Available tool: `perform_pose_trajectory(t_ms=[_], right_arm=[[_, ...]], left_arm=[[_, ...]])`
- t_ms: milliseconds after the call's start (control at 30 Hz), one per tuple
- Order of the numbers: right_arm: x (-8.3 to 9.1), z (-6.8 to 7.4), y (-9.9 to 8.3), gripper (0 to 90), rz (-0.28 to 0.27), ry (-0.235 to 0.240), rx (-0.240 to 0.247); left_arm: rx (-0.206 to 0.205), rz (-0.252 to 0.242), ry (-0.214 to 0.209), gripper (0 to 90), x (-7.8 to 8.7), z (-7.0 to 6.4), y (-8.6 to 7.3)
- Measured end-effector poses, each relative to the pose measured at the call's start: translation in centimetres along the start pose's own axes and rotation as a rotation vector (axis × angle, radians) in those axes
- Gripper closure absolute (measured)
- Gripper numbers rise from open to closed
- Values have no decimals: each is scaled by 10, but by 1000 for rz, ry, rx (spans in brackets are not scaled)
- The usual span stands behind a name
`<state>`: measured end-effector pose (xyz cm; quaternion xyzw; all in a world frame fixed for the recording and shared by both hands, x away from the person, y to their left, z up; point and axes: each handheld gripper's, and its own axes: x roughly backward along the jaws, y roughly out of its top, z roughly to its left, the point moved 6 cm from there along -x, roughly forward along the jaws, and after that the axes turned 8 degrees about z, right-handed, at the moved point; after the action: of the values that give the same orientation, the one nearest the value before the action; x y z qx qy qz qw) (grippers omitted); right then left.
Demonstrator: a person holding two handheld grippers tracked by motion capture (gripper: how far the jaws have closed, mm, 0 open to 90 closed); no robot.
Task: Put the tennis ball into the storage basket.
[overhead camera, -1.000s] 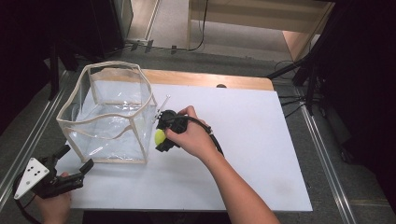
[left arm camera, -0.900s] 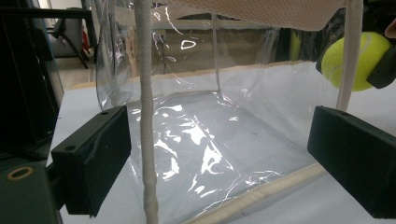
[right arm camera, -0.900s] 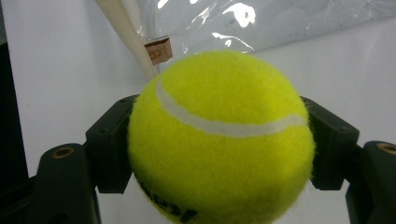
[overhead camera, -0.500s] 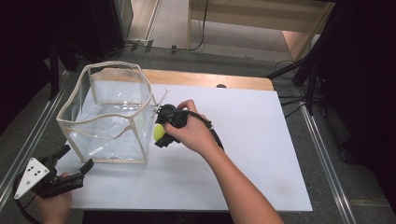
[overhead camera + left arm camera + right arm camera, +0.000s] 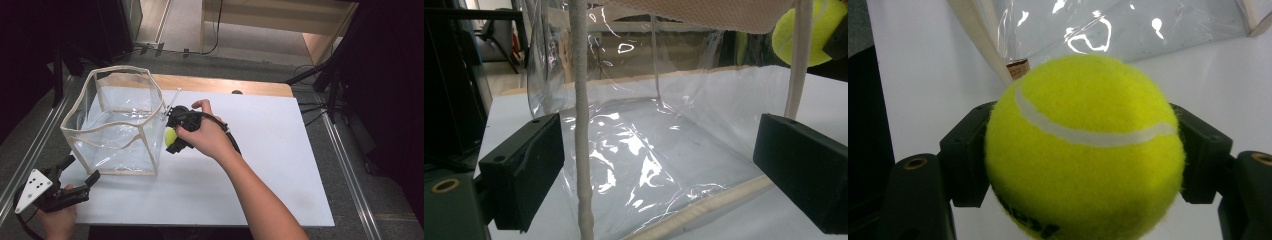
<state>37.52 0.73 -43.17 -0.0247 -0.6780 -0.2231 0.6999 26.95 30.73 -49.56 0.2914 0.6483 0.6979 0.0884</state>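
Observation:
A yellow tennis ball (image 5: 1083, 155) with a white seam sits clamped between the jaws of my right gripper (image 5: 174, 137), which is shut on it. In the high view the ball (image 5: 170, 135) hangs just outside the right wall of a clear plastic bin (image 5: 117, 122) with cream fabric trim. My left gripper (image 5: 75, 172) rests at the table's front left corner, open, jaws pointing at the bin's near lower corner. In the left gripper view the bin (image 5: 649, 140) stands between the open jaws' line of sight, with the ball (image 5: 806, 32) at the top right.
A white board (image 5: 280, 165) covers the wooden table (image 5: 225, 85). Metal rails run along both sides of the table. Dark stands and cables sit on the floor beyond the far edge.
The right hand has carried the ball slightly up and toward the bin's rim. The left gripper has stayed where it was.

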Motion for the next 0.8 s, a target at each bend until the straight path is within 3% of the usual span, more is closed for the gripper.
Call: perform_pose_trajectory(t_ms=[800], right_arm=[[25,-2,8,231,23,7,16]], left_arm=[[-2,0,-1,65,0,0,0]])
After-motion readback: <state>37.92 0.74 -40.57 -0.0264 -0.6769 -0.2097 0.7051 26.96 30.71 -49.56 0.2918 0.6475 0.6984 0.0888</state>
